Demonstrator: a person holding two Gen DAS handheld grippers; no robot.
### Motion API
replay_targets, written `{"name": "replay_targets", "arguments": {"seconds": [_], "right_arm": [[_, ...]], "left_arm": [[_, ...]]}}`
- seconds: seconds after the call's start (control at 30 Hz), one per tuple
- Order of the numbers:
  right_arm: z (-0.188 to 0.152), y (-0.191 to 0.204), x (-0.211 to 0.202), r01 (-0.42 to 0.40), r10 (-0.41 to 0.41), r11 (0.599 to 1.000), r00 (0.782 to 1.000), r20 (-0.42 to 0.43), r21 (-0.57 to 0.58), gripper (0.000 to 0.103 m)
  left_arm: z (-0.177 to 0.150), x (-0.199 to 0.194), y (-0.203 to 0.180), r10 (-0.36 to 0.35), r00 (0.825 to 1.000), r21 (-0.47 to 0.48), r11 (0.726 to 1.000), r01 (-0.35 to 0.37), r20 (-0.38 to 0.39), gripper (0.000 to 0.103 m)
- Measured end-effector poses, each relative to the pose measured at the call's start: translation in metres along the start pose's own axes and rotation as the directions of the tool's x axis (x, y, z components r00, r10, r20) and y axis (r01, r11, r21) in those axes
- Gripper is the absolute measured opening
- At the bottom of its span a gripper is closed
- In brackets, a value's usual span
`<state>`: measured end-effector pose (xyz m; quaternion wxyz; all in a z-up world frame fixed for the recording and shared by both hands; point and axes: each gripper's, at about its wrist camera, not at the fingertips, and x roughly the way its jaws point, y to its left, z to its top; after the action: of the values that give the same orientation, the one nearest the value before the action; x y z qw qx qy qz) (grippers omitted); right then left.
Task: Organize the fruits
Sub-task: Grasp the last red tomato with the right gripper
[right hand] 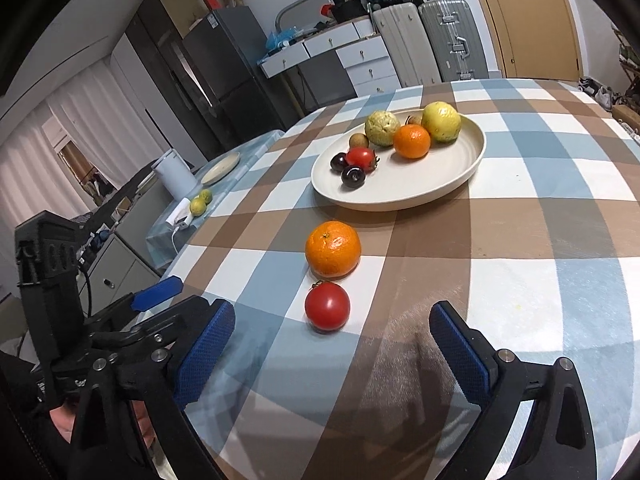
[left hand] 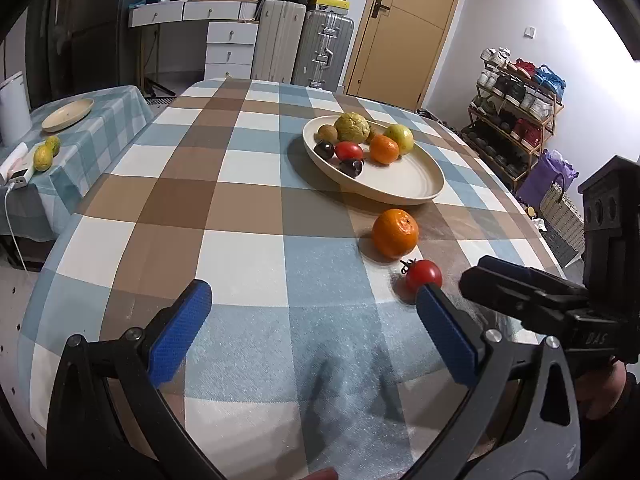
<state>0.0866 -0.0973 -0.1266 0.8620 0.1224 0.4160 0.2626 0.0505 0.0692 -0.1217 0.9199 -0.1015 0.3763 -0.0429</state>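
A cream plate [left hand: 416, 184] [right hand: 448, 176] on the checked tablecloth holds several fruits: an orange, a tomato, dark plums, green-yellow fruits. A loose orange [left hand: 395, 233] [right hand: 333, 249] and a loose tomato [left hand: 423, 275] [right hand: 327, 306] lie on the cloth in front of the plate. My left gripper [left hand: 316, 300] is open and empty, its right finger beside the tomato. My right gripper [right hand: 332, 320] is open and empty, with the tomato just ahead between its fingers. The right gripper also shows in the left wrist view [left hand: 520, 292], and the left gripper in the right wrist view [right hand: 160, 292].
A side table to the left carries a second plate [left hand: 68, 114], two green-yellow fruits [left hand: 43, 157] and a white kettle [right hand: 174, 174]. Suitcases, drawers and a door stand behind the table. A shoe rack [left hand: 516, 120] stands at the right.
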Motion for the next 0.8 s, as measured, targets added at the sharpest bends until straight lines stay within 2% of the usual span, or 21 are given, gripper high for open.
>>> {"name": "replay_targets", "arguments": {"seconds": [0.07,0.13,0.5,0.8], "right_arm": [[0.002,0.001,0.004,-0.004,0.004,1.0,1.0,-0.007,-0.007,0.099],[0.003,0.002,0.008,-0.003,0.003,1.0,1.0,-0.018,-0.017,0.09],[0.007,0.011,0.027,0.021,-0.026,0.997,0.997,-0.074,-0.072,0.082],[0.005,0.012,0.033,0.006,-0.016,0.996,0.994,-0.106,-0.09,0.058]], "left_arm": [[0.002,0.001,0.001,-0.001,1.0,0.002,1.0,0.001,0.004,0.102],[0.003,0.002,0.003,0.008,1.0,0.007,1.0,-0.008,0.005,0.102],[0.012,0.016,0.014,0.012,1.0,-0.017,1.0,-0.012,-0.016,0.102],[0.016,0.027,0.022,0.009,0.999,-0.044,0.999,-0.011,-0.035,0.102]]}}
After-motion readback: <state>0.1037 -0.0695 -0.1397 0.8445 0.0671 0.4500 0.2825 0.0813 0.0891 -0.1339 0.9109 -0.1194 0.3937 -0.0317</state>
